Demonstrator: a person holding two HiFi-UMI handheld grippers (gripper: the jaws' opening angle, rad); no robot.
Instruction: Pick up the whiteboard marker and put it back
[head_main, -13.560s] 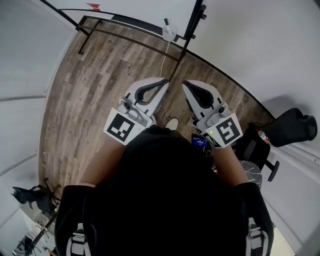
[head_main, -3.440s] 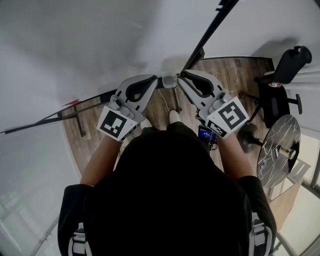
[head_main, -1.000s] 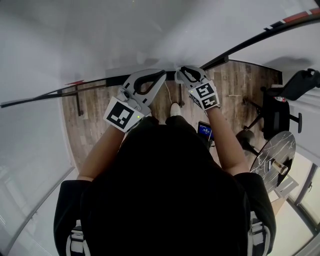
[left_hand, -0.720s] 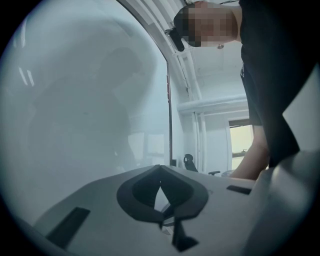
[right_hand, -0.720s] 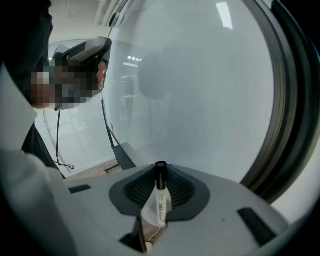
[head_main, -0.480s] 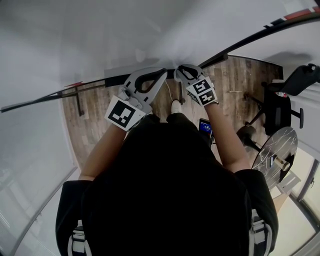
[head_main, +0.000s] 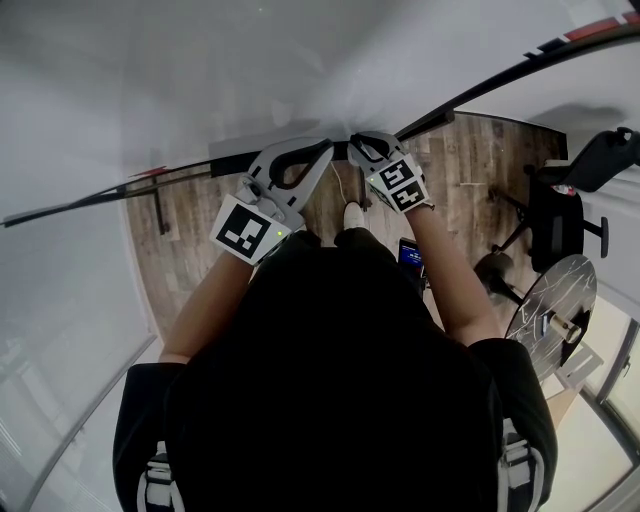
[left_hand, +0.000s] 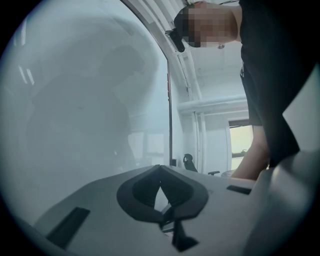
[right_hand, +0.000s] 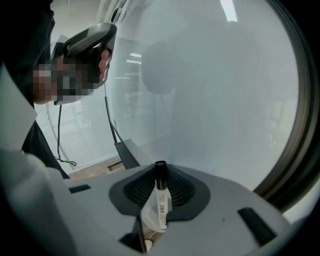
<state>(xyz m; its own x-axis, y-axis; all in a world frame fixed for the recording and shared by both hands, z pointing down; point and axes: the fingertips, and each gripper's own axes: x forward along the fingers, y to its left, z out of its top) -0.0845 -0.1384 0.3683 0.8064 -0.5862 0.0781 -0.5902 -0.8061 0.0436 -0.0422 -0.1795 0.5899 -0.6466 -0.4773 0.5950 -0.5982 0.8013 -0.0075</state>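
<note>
Compared with the oldest frame, where both tools hung over open wood floor, the head view was now filled across its top by the whiteboard, and both tools sat just below centre top, against the board's dark lower bar. A few seconds back the right gripper sat lower and further right, its marker cube large in the frame. It had since drawn up to that bar, and over the last half second it hardly shifted. The left gripper kept nearly the same spot left of centre.

In the left gripper view its dark pads met at the tips in the lower middle of the frame, pressed together with nothing between them, only a small sliver of light lower down.

In the right gripper view the jaws were pinching the whiteboard marker and had just begun to ease open, the pads still against it. The marker stood in the lower centre of that frame, roughly along the jaw line and tilted slightly. Its black cap was at the top near the jaw tips, above a white barrel with a strip of small print too fine to read. Behind it the pale whiteboard surface filled most of the frame. The head view did not show the marker clearly.
</note>
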